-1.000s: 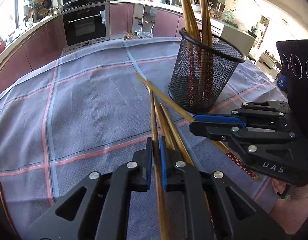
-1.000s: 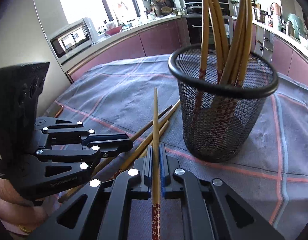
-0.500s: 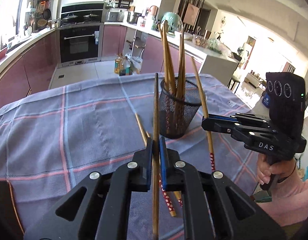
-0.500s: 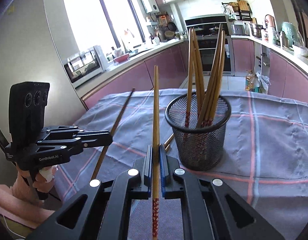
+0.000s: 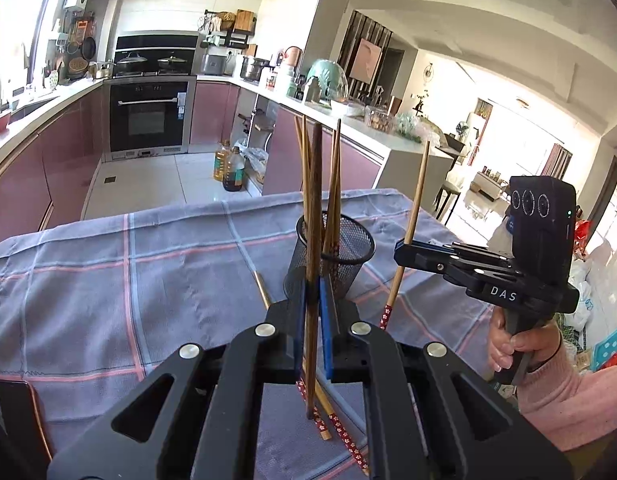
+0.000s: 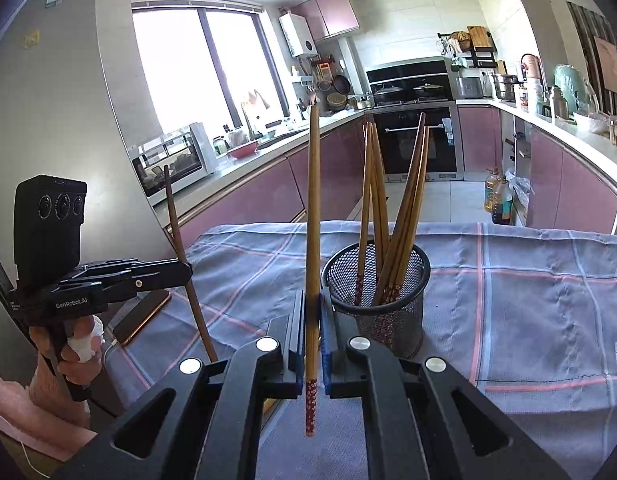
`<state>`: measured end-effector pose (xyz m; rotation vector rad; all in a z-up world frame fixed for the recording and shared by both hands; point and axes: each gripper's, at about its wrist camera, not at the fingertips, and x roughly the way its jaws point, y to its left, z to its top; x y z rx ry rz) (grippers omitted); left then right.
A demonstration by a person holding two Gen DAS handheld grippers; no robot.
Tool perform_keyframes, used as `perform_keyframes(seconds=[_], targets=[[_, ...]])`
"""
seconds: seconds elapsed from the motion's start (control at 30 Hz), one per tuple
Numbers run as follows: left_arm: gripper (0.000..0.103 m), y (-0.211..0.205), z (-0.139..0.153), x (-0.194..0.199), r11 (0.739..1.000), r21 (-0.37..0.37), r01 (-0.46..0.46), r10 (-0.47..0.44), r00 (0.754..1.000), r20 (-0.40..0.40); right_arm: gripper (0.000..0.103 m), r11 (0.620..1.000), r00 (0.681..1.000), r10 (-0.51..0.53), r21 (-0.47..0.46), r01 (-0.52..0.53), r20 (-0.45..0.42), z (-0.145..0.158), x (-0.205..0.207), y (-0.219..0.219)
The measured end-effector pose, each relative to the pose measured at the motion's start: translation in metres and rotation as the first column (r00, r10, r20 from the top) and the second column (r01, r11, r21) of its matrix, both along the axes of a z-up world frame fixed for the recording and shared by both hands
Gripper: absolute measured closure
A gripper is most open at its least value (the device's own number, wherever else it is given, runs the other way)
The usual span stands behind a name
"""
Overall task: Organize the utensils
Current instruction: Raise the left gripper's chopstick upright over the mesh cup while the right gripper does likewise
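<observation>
- Grey-blue checked cloth [image 6: 528, 300] with pink lines covers the table, well above which both grippers are held.
- Pink-fronted kitchen cabinets [image 6: 268, 196] and a black oven [image 5: 148, 116] fill the background.
- Right gripper [image 6: 313, 340] is closed tight on a light bamboo chopstick [image 6: 314, 216], held upright, its red flowered end hanging below the blue pads; in the left wrist view this gripper [image 5: 404, 249] sits to the right of the holder with the stick [image 5: 412, 220] slanted.
- Left gripper [image 5: 313, 320] is closed around a dark brown chopstick [image 5: 314, 208], also upright; its lower end reaches down past the pads. From the right wrist view the same gripper [image 6: 186, 270] is far left, stick [image 6: 180, 248] leaning.
- Black wire-mesh holder [image 6: 380, 300] stands on the cloth just beyond both grippers, with several bamboo chopsticks [image 6: 388, 216] inside, thin ends up, fanned apart.
- Dark phone [image 6: 142, 316] with a coppery edge lies flat near the cloth's left side.
- Loose chopsticks [image 5: 340, 428] with red patterned ends lie on the cloth under the left gripper.
</observation>
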<state>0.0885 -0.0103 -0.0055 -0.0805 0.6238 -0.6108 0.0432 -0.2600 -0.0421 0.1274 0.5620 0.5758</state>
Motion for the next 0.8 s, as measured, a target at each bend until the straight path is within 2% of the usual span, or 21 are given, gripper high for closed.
perform_keyframes(seconds=[0.8], targets=[[0.096, -0.022, 0.035, 0.017, 0.998, -0.060, 0.030, -0.026, 0.997, 0.077, 0.097, 1.000, 0.994, -0.015, -0.003, 0.015, 0.109, 0.040, 0.008, -0.006]])
